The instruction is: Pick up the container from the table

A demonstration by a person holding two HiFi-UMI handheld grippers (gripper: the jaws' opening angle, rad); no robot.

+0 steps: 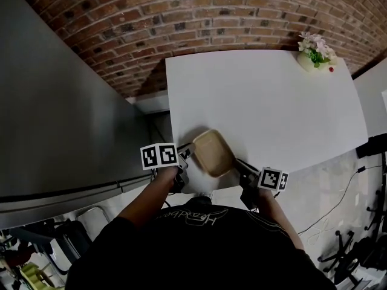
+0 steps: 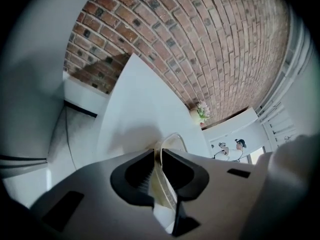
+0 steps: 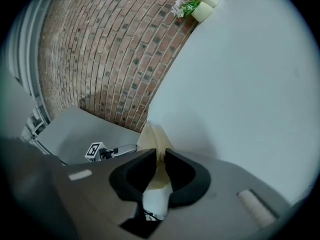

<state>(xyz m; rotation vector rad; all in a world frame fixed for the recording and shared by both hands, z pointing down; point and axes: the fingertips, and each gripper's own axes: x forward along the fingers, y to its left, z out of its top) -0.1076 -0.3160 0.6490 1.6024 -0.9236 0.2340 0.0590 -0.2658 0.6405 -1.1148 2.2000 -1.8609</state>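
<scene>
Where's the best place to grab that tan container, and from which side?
Probably by its thin rim, from both sides at once. The container is wide, shallow and open-topped, so only its wall fits between jaws. Here the left gripper and right gripper pinch opposite edges.

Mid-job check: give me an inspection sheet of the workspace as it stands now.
Surface: white table, mostly bare.
Job's things: beige container at the table's near edge; whether it has left the surface, cannot tell.
Clutter: flower pot at the far right corner, well away.
Grippers: left gripper and right gripper each have fingers closed on opposite rims of the container.
Cables: one cable on the floor, right of the table.
Surroundings: brick wall behind; grey panel to the left.
</scene>
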